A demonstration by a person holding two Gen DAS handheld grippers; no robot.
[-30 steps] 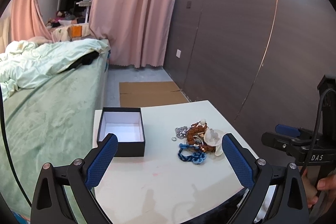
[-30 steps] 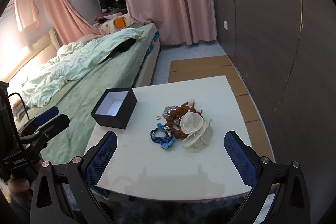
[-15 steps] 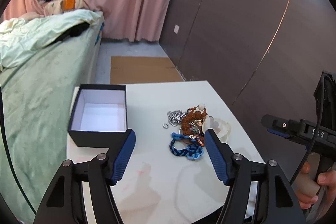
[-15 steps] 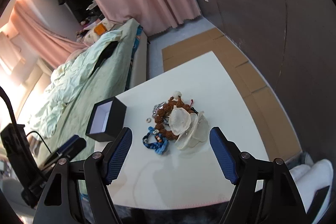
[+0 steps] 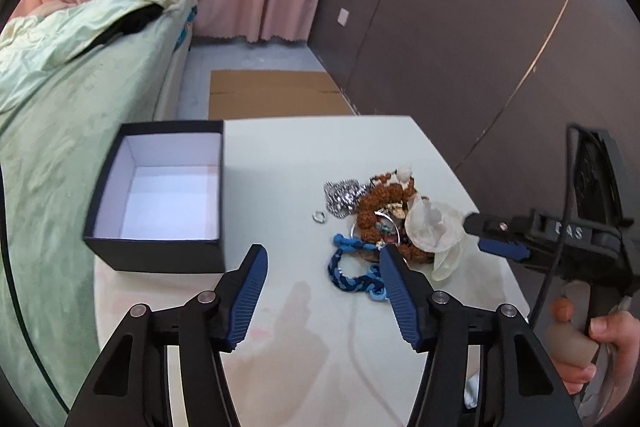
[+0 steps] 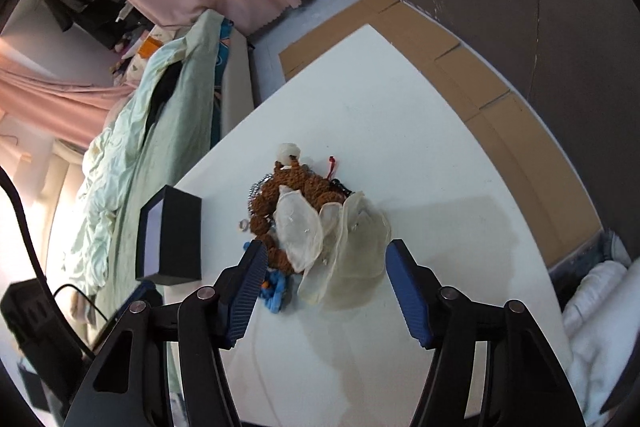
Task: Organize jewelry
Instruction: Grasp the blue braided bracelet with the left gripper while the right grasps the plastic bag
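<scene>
A jewelry pile lies on the white table (image 5: 304, 155): a brown bead bracelet (image 5: 376, 203), a blue braided cord (image 5: 352, 267), a silver chain (image 5: 342, 193), a small silver ring (image 5: 319, 215) and translucent shell pieces (image 5: 434, 223). An open black box (image 5: 160, 187) with a white inside stands to the left. My left gripper (image 5: 322, 255) is open, hovering just in front of the pile. My right gripper (image 6: 322, 251) is open around the near side of the shell pieces (image 6: 340, 239); the bead bracelet (image 6: 296, 187) and box (image 6: 170, 235) lie beyond.
A bed with green bedding (image 5: 60, 87) runs along the table's left side. Cardboard (image 5: 272, 95) lies on the floor behind the table, by a dark wall panel (image 5: 460, 47). White cloth (image 6: 600, 307) lies right of the table.
Both grippers have moved closer to the jewelry pile and lower over the table. Both jaws have narrowed but stay open. Nothing on the table has moved.
</scene>
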